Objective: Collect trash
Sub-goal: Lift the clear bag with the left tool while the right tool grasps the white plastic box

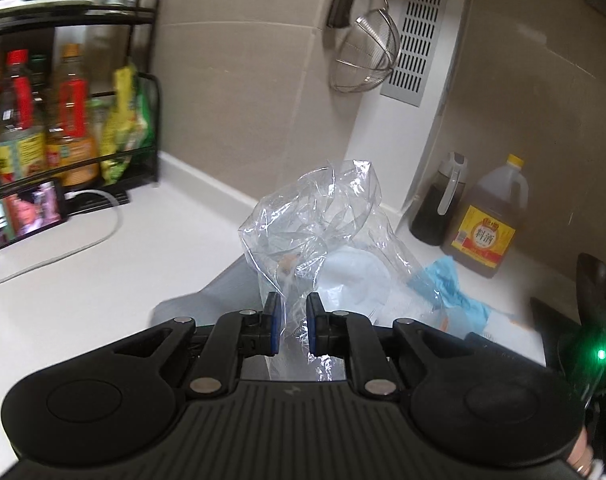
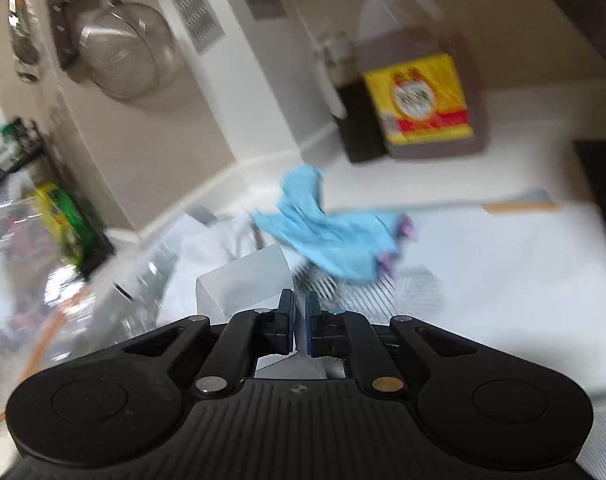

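My left gripper (image 1: 293,306) is shut on a crumpled clear plastic wrapper (image 1: 315,216), which stands up from between the blue pads above the white counter. Behind it lies an open white bag (image 1: 351,276) with a blue crumpled rag (image 1: 451,284) beside it. In the right wrist view, my right gripper (image 2: 299,306) is shut on a thin white edge of the white bag (image 2: 239,280). The blue rag (image 2: 327,232) lies just beyond its fingertips, over the bag. The clear wrapper (image 2: 19,248) shows blurred at the left edge.
A black rack of sauce bottles (image 1: 63,120) and a lit phone (image 1: 27,212) with a cable stand at the left. A strainer (image 1: 367,56) hangs on the wall. A yellow-labelled jug (image 1: 491,220) and a dark bottle (image 1: 435,208) stand in the corner. A black pan (image 1: 595,292) is at the right.
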Available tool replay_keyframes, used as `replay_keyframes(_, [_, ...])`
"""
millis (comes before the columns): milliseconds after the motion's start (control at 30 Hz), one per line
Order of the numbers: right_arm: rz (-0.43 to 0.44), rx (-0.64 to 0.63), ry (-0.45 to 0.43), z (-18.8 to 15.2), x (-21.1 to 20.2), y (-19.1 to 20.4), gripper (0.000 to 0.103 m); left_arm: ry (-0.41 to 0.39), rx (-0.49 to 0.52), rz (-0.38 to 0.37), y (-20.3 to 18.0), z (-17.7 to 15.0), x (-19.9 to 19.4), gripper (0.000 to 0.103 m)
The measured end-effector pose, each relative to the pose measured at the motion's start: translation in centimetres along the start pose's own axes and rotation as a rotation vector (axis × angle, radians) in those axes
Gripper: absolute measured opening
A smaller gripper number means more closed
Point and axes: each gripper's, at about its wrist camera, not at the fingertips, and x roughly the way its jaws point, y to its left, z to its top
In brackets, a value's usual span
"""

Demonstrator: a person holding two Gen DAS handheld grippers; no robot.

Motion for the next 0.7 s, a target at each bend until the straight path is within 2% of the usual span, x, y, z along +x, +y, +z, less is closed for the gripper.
replay_keyframes(133, [-0.026, -0.025, 0.060, -1.2, -3.0, 0.3, 0.006, 0.000, 0.006, 0.002, 1.8, -2.4, -3.5, 0.014])
replay_keyframes(233, [-0.057, -0.062, 0.034, -1.7, -5.0, 0.7, 0.010, 0.010, 0.000, 0.001, 3.0, -4.3, -5.5, 0.014])
replay_keyframes(267, [-0.051, -0.057, 0.018, -1.9, -5.5, 0.7, 0.026, 0.014, -0.005, 0.002, 3.4, -4.9, -6.1, 0.014])
replay_keyframes(300, [-0.036, -0.043, 0.010, -1.9, -5.7, 0.6, 0.059, 0.022, -0.008, 0.006, 3.8, -5.5, -6.6, 0.014])
replay_keyframes(367, [-0.009, -0.018, 0.005, -2.1, -6.1, 0.9, 0.093, 0.037, -0.021, 0.012, 4.6, -6.6, -7.5, 0.014])
replay_keyframes(400, [0.002, -0.024, -0.003, -2.4, -6.2, 1.3, 0.095, 0.045, -0.026, 0.015, 5.0, -7.2, -7.8, 0.014])
replay_keyframes(467, [-0.004, -0.096, 0.016, -3.0, -5.9, 2.6, 0.097, 0.058, -0.047, 0.021, 5.9, -8.3, -8.6, 0.014])
replay_keyframes(567, [-0.083, -0.239, 0.046, -4.4, -4.5, 4.8, 0.096, 0.074, -0.070, 0.034, 7.3, -9.7, -9.7, 0.014])
replay_keyframes(600, [-0.124, -0.292, 0.064, -4.9, -3.9, 5.4, 0.093, 0.079, -0.078, 0.038, 7.8, -10.1, -10.0, 0.014])
replay_keyframes(633, [-0.163, -0.340, 0.085, -5.3, -3.4, 6.0, 0.089, 0.083, -0.086, 0.040, 8.2, -10.6, -10.3, 0.014])
replay_keyframes(667, [-0.186, -0.373, 0.090, -5.6, -3.2, 6.4, 0.072, 0.087, -0.092, 0.044, 8.6, -11.0, -10.7, 0.014])
replay_keyframes(700, [-0.195, -0.399, 0.077, -5.7, -3.3, 6.7, 0.063, 0.090, -0.096, 0.050, 8.9, -11.5, -11.0, 0.014])
